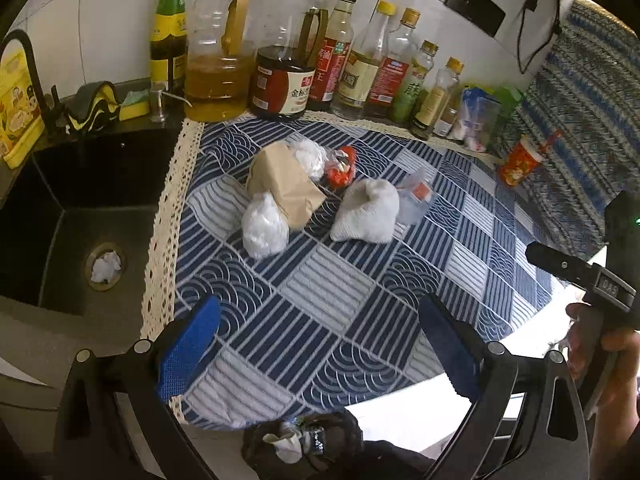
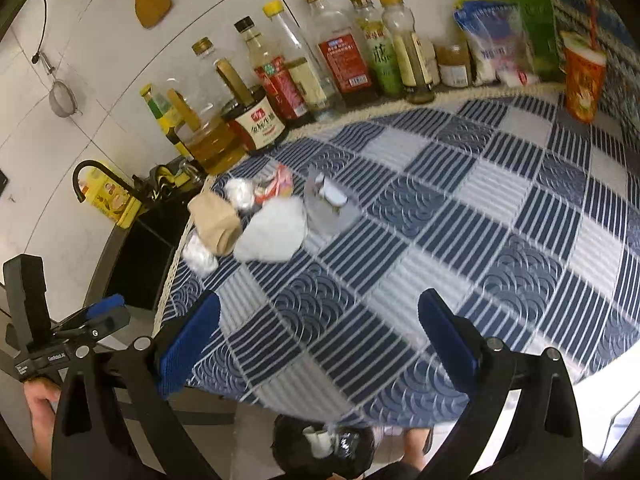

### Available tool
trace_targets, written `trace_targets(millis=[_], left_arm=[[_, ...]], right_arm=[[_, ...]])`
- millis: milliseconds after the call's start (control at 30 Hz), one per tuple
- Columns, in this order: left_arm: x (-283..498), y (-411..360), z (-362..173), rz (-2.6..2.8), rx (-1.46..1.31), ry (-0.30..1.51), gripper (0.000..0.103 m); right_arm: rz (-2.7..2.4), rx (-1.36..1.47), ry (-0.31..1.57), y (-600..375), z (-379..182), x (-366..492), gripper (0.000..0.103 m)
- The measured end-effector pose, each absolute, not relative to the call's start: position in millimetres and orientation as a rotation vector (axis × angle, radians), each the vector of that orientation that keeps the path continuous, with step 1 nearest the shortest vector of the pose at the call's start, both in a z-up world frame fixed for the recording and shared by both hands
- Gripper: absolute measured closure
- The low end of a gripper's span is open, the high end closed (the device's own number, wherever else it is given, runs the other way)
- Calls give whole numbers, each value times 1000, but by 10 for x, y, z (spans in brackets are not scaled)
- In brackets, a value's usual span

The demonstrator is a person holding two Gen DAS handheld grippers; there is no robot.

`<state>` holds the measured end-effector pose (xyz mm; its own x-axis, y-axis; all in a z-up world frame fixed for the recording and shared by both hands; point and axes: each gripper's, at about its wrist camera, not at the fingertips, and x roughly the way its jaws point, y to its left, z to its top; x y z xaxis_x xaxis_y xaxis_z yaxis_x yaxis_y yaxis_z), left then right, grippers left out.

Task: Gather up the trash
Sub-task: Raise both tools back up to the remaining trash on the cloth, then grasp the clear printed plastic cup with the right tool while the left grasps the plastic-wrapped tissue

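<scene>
The bin (image 1: 304,444) sat just below your spread, empty left gripper (image 1: 320,356) and right gripper (image 2: 320,352), ready to catch the trash pile (image 1: 316,188) ahead.

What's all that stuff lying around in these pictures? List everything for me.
Crumpled white wads: three, white, middle of cloth.
Brown paper bag: one, tan, among the wads.
Red wrapper: one, red, behind the bag.
Clear plastic wrapper: one, right of the pile.
Tablecloth: one, blue-white patchwork, on the counter.
Bottles: about ten, along the wall.
Red cup: one, far right.
Sink: one, black, left; white wad on drain.
Black trash bag: one, below counter edge.
Left gripper: fingers open.
Right gripper: fingers open.
</scene>
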<state>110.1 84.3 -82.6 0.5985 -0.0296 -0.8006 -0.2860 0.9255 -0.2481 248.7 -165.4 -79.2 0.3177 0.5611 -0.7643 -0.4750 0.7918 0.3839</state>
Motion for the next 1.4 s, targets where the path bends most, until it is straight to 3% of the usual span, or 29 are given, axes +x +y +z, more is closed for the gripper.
trace_targets(millis=[1167,1300,1400], left_arm=[[1999,1333,-1523,441,-515,1036,8],[2039,1349,-1569,449,-514,1043,8],[2073,1337,-1606,441,-506,1059,19]], right_arm=[[997,-168,1170,-733,-1619,3766,5],[1012,-189,1172,-690,-1656,3793,13],[1006,-208,1170,-683,-1685,3801,17]])
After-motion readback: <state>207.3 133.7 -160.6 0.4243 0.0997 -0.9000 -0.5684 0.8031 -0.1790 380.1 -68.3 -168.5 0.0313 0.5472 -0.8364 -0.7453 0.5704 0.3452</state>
